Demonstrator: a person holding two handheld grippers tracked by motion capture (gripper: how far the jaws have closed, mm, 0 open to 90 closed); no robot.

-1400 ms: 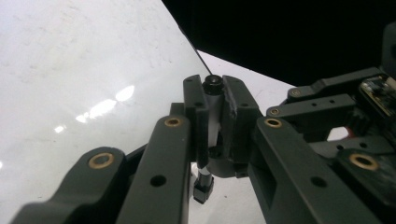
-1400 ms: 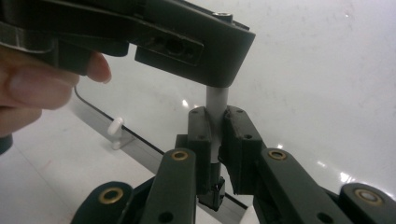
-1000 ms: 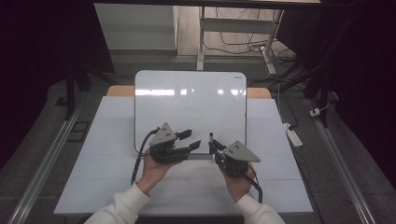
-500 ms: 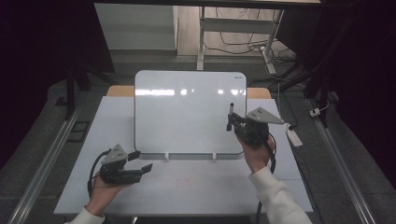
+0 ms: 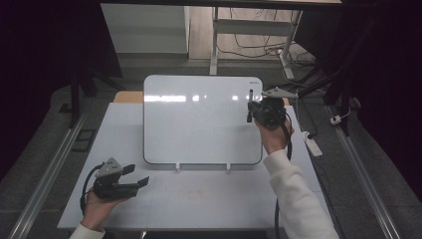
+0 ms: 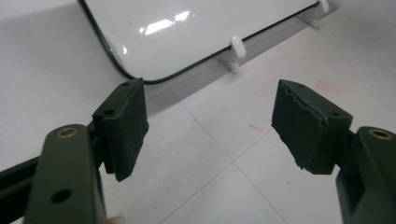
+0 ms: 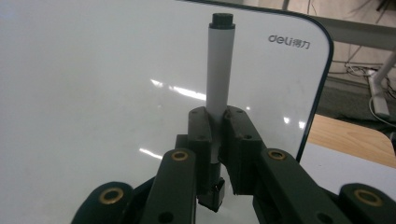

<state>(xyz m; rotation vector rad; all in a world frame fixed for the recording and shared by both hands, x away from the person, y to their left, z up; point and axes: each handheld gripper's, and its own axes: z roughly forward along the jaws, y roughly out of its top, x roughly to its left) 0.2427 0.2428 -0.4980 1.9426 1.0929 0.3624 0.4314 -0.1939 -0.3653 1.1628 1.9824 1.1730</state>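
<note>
Right gripper [image 7: 215, 133] clamped on marker [image 7: 218, 70], tip near whiteboard [image 5: 199, 119] top corner. Left gripper [image 6: 210, 126] empty, jaws just opened wider. Best pressed lightly, board steadied.

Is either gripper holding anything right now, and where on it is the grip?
The right gripper is shut on a marker, clamped near its lower end, with the long white barrel sticking up. The left gripper is open, with nothing between its fingers.

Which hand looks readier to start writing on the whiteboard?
Right. The right gripper is shut on the marker, held up by the whiteboard. The left gripper is open, low on the table.
</note>
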